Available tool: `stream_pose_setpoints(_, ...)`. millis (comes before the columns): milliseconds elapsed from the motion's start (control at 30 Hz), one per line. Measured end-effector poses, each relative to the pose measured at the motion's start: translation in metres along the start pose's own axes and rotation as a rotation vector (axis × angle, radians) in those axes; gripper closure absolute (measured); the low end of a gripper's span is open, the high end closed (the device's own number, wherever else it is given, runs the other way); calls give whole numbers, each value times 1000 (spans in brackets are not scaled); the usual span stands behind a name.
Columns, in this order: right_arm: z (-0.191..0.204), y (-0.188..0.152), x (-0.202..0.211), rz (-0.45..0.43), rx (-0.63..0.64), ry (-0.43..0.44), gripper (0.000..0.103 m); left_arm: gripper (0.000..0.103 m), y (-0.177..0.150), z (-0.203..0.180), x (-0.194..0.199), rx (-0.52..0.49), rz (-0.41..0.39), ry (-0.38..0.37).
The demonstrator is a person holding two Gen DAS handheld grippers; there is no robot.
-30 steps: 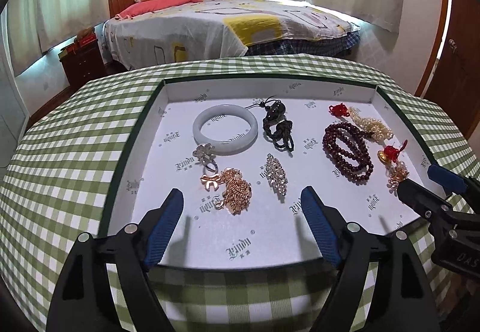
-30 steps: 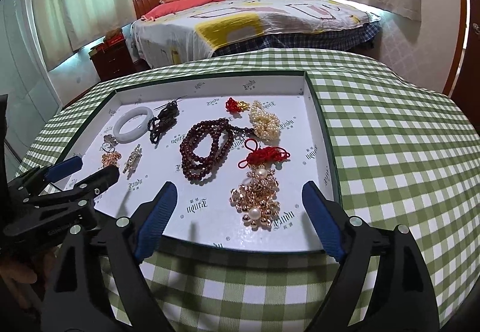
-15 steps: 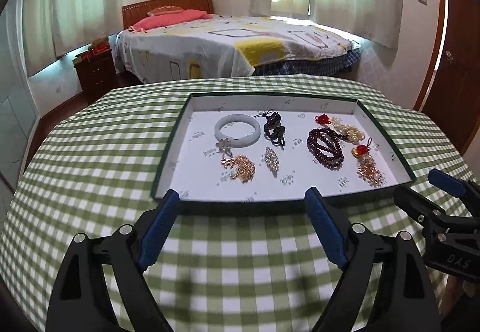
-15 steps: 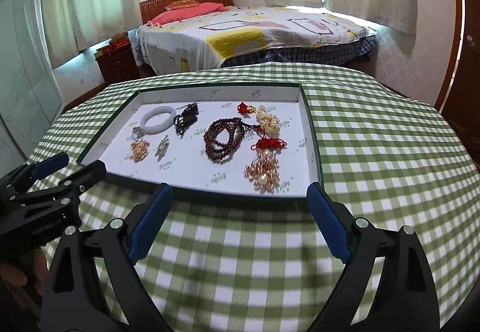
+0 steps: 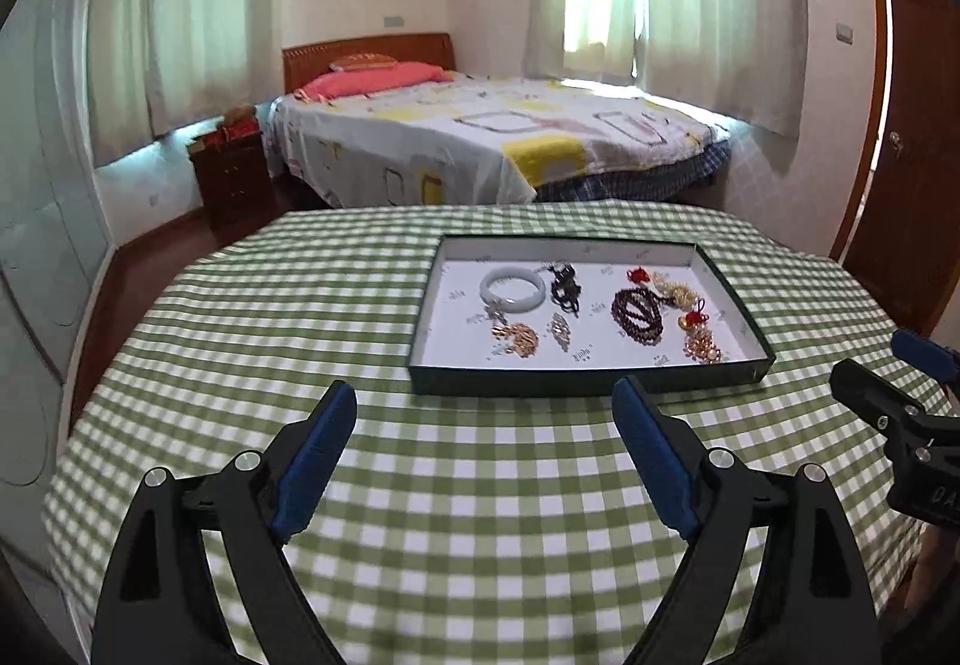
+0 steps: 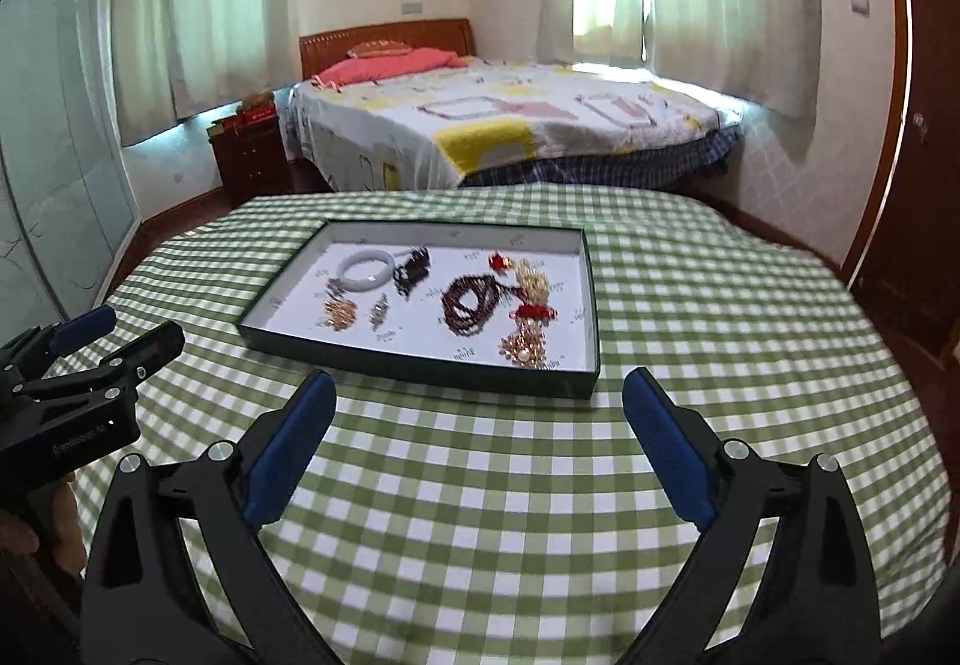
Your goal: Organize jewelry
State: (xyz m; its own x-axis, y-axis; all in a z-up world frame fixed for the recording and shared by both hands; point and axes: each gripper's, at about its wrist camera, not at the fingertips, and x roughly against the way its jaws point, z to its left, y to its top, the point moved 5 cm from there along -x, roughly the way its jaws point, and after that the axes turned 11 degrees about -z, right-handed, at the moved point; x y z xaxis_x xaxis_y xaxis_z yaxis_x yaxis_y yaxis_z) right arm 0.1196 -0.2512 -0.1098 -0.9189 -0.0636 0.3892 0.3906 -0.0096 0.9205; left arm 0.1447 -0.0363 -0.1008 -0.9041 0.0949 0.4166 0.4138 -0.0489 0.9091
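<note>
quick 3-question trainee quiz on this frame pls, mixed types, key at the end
1. True or false: the white bangle lies on the checked tablecloth, outside the tray.
2. What does each gripper hold: the left gripper and the right gripper?
3. In the left wrist view, which piece lies nearest the tray's right wall? A) the dark red bead strand B) the gold and pearl piece C) the white bangle

Key: 1 false, it lies inside the tray. 2 nothing, both stand open over the cloth in front of the tray. 3 B.

One tray (image 5: 591,380) holds one white bangle (image 5: 513,290), one dark red bead string (image 5: 637,309) and two gold brooches (image 5: 517,338).
</note>
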Motion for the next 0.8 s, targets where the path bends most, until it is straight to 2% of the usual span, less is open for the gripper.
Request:
stream_pose_setpoints(300,17,18,61,-72,21,31,6,18,22,13,70,13,-86,55)
stream_pose_setpoints(467,21,32,94,-129,30,36,5,18,32,14,103,24,-137,56)
stream_pose_setpoints(800,18,41,134,-189,29,22,5,18,42,16,132,15,-199,64)
